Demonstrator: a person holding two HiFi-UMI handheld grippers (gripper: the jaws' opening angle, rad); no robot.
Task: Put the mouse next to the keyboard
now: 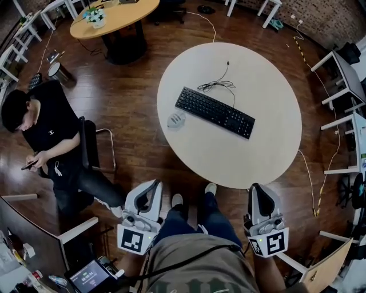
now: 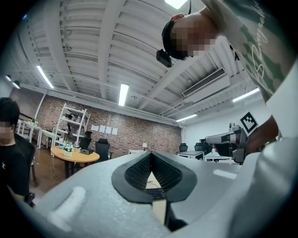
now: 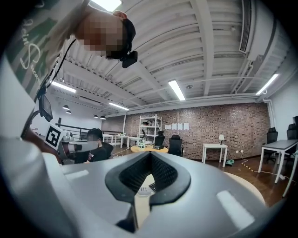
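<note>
A white mouse [image 1: 176, 119] lies on the round white table [image 1: 269, 86], just off the left end of the black keyboard [image 1: 214, 111]. The keyboard lies slanted, with its cable coiled behind it. My left gripper [image 1: 154, 185] and right gripper [image 1: 255, 187] are held low by my legs, short of the table's near edge, and point toward it. Both are shut with nothing in them. In the left gripper view the jaws [image 2: 150, 156] meet, and the keyboard [image 2: 155, 193] shows through their notch. In the right gripper view the jaws [image 3: 150, 155] meet, with the mouse [image 3: 143, 190] in the notch.
A person in black [image 1: 40, 126] sits on a chair [image 1: 91, 146] left of the table. A wooden round table [image 1: 114, 17] stands at the back left. White desks [image 1: 343, 74] line the right side. A cable [image 1: 311, 171] trails on the floor, and a desk with a screen [image 1: 86, 274] is at lower left.
</note>
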